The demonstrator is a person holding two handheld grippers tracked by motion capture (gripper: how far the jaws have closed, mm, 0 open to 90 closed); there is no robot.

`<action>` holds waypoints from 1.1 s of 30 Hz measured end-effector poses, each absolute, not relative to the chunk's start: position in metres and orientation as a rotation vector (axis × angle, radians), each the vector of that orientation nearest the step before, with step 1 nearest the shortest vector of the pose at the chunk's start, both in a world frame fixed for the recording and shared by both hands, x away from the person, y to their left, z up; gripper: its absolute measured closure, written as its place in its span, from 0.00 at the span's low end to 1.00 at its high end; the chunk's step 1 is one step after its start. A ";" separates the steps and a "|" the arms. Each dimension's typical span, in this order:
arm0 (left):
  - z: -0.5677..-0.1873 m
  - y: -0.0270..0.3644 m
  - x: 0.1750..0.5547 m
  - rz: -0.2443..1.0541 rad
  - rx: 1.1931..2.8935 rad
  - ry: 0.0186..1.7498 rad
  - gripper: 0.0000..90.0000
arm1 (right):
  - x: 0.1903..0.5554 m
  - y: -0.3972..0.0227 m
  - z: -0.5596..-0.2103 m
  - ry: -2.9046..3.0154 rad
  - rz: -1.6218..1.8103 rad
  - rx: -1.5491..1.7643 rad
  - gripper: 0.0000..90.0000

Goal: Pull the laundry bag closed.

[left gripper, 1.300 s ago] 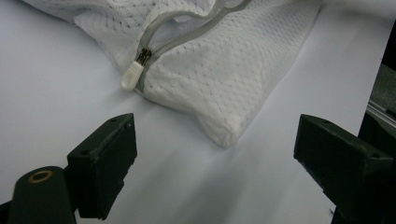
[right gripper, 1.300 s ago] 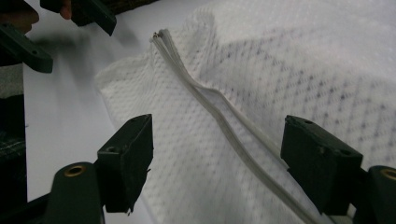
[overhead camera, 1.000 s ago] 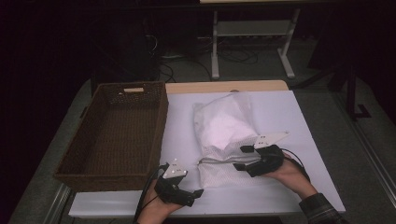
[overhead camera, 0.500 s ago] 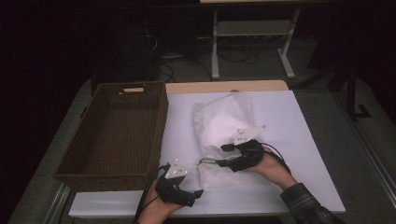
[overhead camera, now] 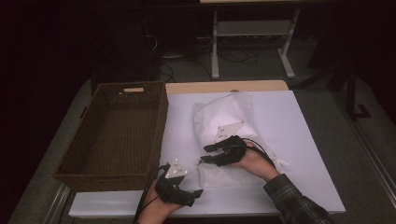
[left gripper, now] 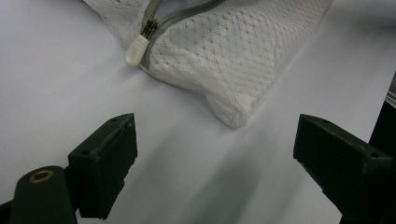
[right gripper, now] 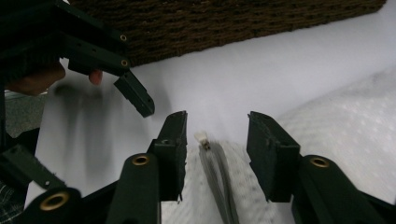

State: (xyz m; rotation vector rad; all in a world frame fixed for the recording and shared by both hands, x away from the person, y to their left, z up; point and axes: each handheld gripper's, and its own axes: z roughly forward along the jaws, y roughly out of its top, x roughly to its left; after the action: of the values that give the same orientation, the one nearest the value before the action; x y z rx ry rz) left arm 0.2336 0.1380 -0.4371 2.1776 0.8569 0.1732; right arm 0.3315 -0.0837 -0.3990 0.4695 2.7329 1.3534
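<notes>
The right gripper (right gripper: 215,154) has just been closing — jaws part open, the zipper pull (right gripper: 201,137) between their tips, untouched. The left gripper (left gripper: 215,163) gapes wide, empty — the mesh bag (left gripper: 224,51) just ahead.

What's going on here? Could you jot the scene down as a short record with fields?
Work in hand: a white mesh zip bag lying on the white table
Zip pull: white tab at the bag's near corner
Right gripper: jaws astride the zip, have just been closing, not pressing it
Left gripper: open, resting on the table short of the bag
Basket: brown wicker, beside the bag
</notes>
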 end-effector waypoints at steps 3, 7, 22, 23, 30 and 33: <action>-0.437 0.138 0.233 0.174 2.177 0.858 0.14 | 0.334 -0.074 -0.399 2.750 1.343 0.448 0.67; -0.437 0.138 0.233 0.173 2.179 0.859 0.14 | 0.336 -0.061 -0.400 2.782 1.305 0.412 0.68; -0.437 0.138 0.233 0.163 2.178 0.864 0.14 | 0.344 -0.033 -0.425 2.906 1.111 0.346 0.73; -0.437 0.138 0.233 0.162 2.180 0.863 0.14 | 0.344 -0.032 -0.426 2.908 1.099 0.342 0.74; -0.438 0.138 0.233 0.158 2.180 0.862 0.14 | 0.345 -0.030 -0.428 2.899 1.076 0.341 0.86; -0.438 0.138 0.234 0.159 2.182 0.861 0.14 | 0.344 -0.032 -0.424 2.891 1.121 0.348 0.86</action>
State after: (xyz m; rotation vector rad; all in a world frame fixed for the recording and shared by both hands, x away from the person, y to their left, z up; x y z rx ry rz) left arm 0.2336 0.1378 -0.4376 2.1815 0.8613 0.1591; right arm 0.3443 -0.0324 -0.4242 0.3478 2.8912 1.1214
